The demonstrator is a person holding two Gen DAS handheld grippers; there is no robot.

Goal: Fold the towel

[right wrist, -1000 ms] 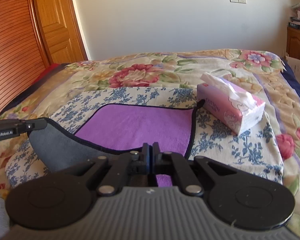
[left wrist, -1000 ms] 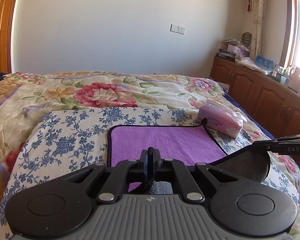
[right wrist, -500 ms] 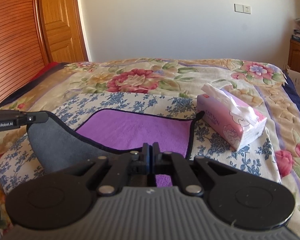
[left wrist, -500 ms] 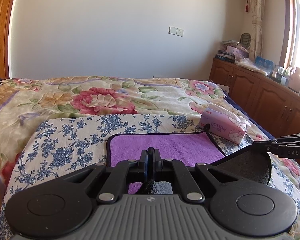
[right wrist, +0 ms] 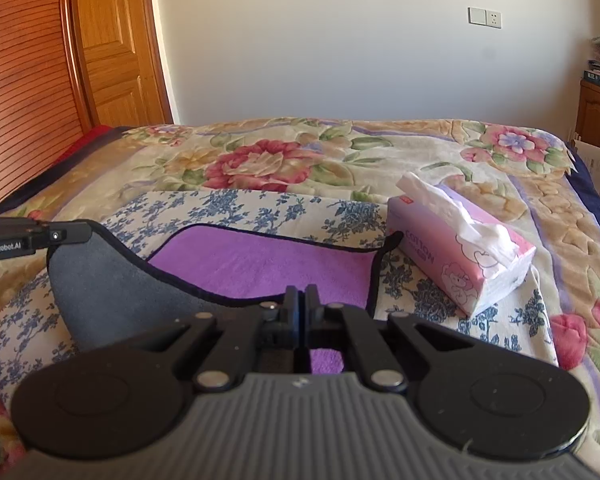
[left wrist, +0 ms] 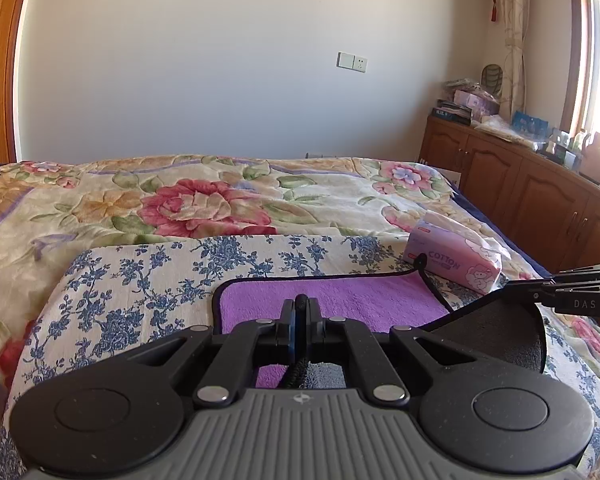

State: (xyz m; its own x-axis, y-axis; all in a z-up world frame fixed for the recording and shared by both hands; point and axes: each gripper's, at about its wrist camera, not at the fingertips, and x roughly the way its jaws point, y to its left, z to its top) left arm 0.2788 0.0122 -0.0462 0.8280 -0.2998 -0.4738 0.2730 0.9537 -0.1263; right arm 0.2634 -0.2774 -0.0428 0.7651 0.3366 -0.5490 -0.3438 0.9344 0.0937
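Note:
A towel, purple on top [left wrist: 332, 300] [right wrist: 268, 264] and grey underneath with dark trim, lies on a blue-flowered cloth on the bed. My left gripper [left wrist: 301, 308] is shut on the towel's near left corner and holds it lifted. My right gripper [right wrist: 300, 300] is shut on the near right corner. Each lifted corner shows its grey underside in the other view: the right one [left wrist: 496, 328] and the left one [right wrist: 100, 276]. The far edge still lies flat.
A pink tissue pack [right wrist: 460, 256] [left wrist: 456, 262] sits at the towel's far right corner, touching its hanging loop. The blue-flowered cloth [left wrist: 140, 280] lies on a floral bedspread [left wrist: 204, 200]. Wooden cabinets [left wrist: 540, 200] stand on the right, a wooden door [right wrist: 112, 48] on the left.
Both grippers have risen and moved forward with the near corners, so the near edge is higher and the visible purple area has shrunk.

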